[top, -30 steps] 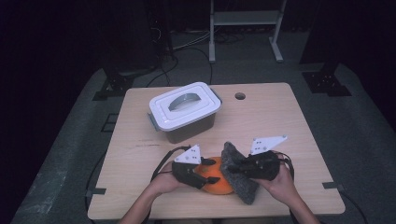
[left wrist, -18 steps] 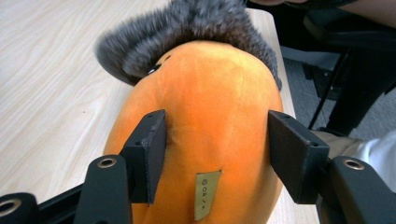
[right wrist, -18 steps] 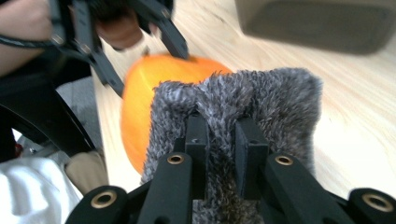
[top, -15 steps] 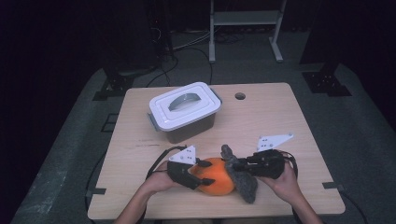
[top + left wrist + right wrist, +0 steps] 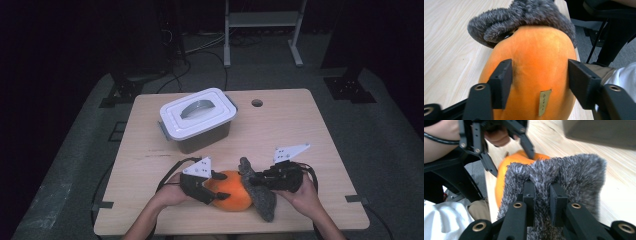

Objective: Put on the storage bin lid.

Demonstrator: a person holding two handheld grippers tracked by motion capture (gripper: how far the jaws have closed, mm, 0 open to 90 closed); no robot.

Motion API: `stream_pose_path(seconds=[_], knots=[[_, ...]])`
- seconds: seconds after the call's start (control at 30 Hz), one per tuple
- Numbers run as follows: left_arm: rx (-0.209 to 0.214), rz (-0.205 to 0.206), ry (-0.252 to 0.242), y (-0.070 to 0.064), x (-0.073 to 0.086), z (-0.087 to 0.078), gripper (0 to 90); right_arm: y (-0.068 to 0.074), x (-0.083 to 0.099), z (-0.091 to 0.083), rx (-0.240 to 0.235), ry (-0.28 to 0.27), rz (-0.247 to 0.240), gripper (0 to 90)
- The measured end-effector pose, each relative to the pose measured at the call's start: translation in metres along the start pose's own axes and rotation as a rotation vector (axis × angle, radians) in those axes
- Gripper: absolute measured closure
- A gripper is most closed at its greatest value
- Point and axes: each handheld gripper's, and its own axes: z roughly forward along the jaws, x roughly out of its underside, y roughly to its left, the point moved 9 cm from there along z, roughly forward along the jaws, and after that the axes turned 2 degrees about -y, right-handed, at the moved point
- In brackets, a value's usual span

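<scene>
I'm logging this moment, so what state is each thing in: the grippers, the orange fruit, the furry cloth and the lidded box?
Left gripper: jaws clamped on the orange fruit's sides.
Right gripper: shut on a fold of the grey furry cloth.
Orange fruit: lying on the table, gripped, cloth against its far end.
Grey furry cloth: bunched, draped against the fruit.
Lidded box: closed, handle flat.

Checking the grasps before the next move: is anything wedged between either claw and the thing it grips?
Nothing visible. The left claw has its jaws straight against the bare sides of the orange fruit. The right claw pinches a fold of the grey fuzzy cloth directly, and that cloth drapes against the fruit's far side.
</scene>
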Motion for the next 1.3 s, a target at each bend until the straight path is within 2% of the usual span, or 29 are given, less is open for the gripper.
stream_pose_path(seconds=[0.13, 0.23, 0.3, 0.37, 0.47, 0.53, 0.6, 0.7, 0.77, 0.8, 0.87, 0.97, 1.0, 1.1, 1.2, 1.23, 1.27, 1.3], knots=[[-0.050, -0.053, -0.015, 0.010, -0.001, -0.007, 42.3, -0.012, 0.004, -0.006, 0.060, 0.014, 0.023, 77.2], [-0.104, -0.107, -0.052, 0.019, -0.005, -0.008, 42.9, -0.001, -0.008, -0.012, 0.034, -0.046, 0.001, 77.2], [-0.117, -0.116, -0.058, 0.020, -0.007, -0.007, 42.9, 0.007, -0.013, -0.010, 0.025, -0.046, -0.028, 77.1], [-0.107, -0.109, -0.047, 0.016, -0.007, -0.003, 41.7, 0.009, -0.009, -0.002, 0.029, -0.006, -0.044, 77.2], [-0.075, -0.098, -0.053, 0.010, -0.008, 0.000, 39.8, 0.003, -0.003, 0.000, 0.015, 0.009, -0.016, 77.2], [-0.048, -0.072, -0.048, 0.004, -0.008, 0.004, 38.4, -0.006, 0.000, -0.004, 0.046, 0.013, 0.002, 77.1], [-0.046, -0.058, -0.036, 0.002, -0.008, 0.007, 38.5, -0.011, 0.002, -0.008, 0.075, 0.014, 0.014, 77.2], [-0.047, -0.053, -0.033, 0.001, -0.009, 0.010, 39.7, -0.002, -0.007, -0.010, 0.068, -0.017, -0.013, 77.3], [-0.056, -0.056, -0.035, 0.001, -0.009, 0.011, 39.8, 0.010, -0.013, -0.008, 0.022, -0.037, -0.037, 77.3], [-0.057, -0.057, -0.033, 0.001, -0.009, 0.011, 39.7, 0.014, -0.015, -0.007, 0.008, -0.038, -0.051, 77.3], [-0.048, -0.052, -0.025, -0.001, -0.008, 0.012, 39.7, 0.018, -0.012, -0.001, 0.019, 0.000, -0.079, 77.2], [-0.035, -0.041, -0.022, -0.003, -0.007, 0.013, 39.8, 0.012, -0.007, 0.000, 0.002, 0.015, -0.056, 77.3], [-0.022, -0.028, -0.016, -0.005, -0.007, 0.014, 39.8, 0.001, -0.002, -0.005, 0.022, 0.018, -0.025, 77.3], [0.015, -0.011, -0.007, -0.010, -0.005, 0.015, 39.9, -0.014, 0.002, -0.013, 0.060, -0.004, 0.033, 77.2], [0.045, -0.037, -0.024, -0.011, -0.010, 0.011, 38.3, -0.013, 0.003, -0.010, 0.045, 0.007, 0.036, 77.1], [0.045, -0.037, -0.024, -0.011, -0.010, 0.011, 36.2, -0.011, 0.004, -0.007, 0.037, 0.016, 0.029, 77.2], [0.034, -0.057, -0.060, -0.008, -0.017, 0.006, 33.5, -0.009, 0.006, -0.005, 0.026, 0.026, 0.027, 77.1], [0.034, -0.057, -0.060, -0.008, -0.017, 0.006, 30.9, -0.009, 0.006, -0.005, 0.026, 0.026, 0.027, 77.1]])
